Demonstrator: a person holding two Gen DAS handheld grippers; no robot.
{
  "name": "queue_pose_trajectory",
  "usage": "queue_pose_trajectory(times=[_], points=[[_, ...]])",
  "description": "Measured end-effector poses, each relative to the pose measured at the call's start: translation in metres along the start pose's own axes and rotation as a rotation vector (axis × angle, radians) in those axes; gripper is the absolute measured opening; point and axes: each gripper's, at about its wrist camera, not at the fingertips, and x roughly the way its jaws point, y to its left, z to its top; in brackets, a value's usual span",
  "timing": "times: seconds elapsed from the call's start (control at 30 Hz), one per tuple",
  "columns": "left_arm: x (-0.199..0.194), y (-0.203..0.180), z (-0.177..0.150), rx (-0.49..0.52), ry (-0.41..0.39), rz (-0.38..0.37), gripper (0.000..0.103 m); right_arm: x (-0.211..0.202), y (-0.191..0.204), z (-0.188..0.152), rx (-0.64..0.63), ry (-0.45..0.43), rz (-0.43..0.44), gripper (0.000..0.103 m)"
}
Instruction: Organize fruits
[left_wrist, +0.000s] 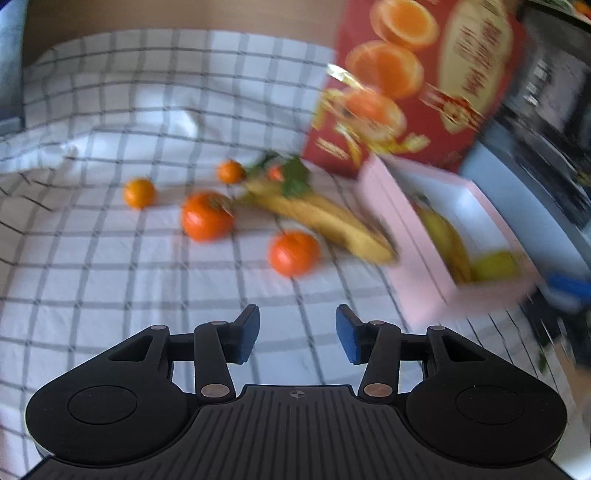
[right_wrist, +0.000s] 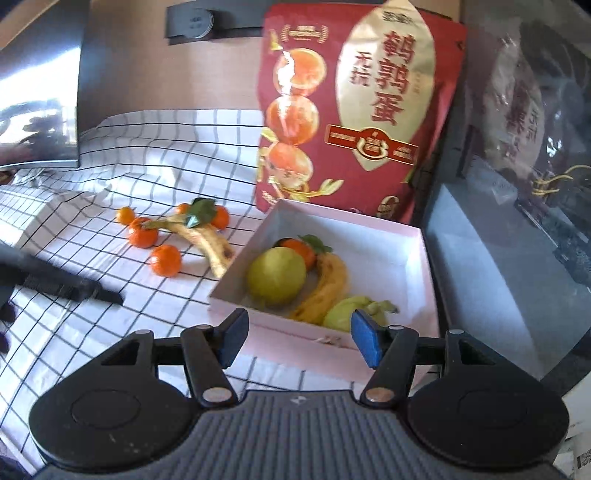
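The oranges (right_wrist: 166, 260) lie loose on the checked cloth (right_wrist: 110, 332), left of the pink box (right_wrist: 413, 254). They look firm, round and likely to roll: pinch across the widest part. The banana (right_wrist: 207, 240) beside them looks soft: take it mid-length. Left gripper (left_wrist: 297, 334) and right gripper (right_wrist: 298, 338) both stand spread, empty.

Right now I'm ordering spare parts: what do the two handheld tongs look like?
Both the left tongs and right tongs match: matte black plastic, ribbed centre plate, two round side housings, silver pivot pins, and blue rubber pads. No cables or sleeves show.
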Motion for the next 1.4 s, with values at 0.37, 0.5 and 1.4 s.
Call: queue_pose_trajectory(times=[0.37, 0.5, 1.4], points=[[0.004, 0.009, 0.019, -0.044, -0.014, -0.007, 0.051, 0.001, 0.029, 0.014, -0.025, -0.023, 0.112, 0.062], [-0.007, 0.016, 0.002, -0.037, -0.011, -0.018, 0.051, 0.036, 0.03, 0.055, 0.024, 0.06, 0.198, 0.062], [-0.032, 0.095, -0.037, -0.191, 0.008, -0.014, 0.05, 0.224, 0.106, 0.104, -0.144, 0.414, 0.184, 0.046]])
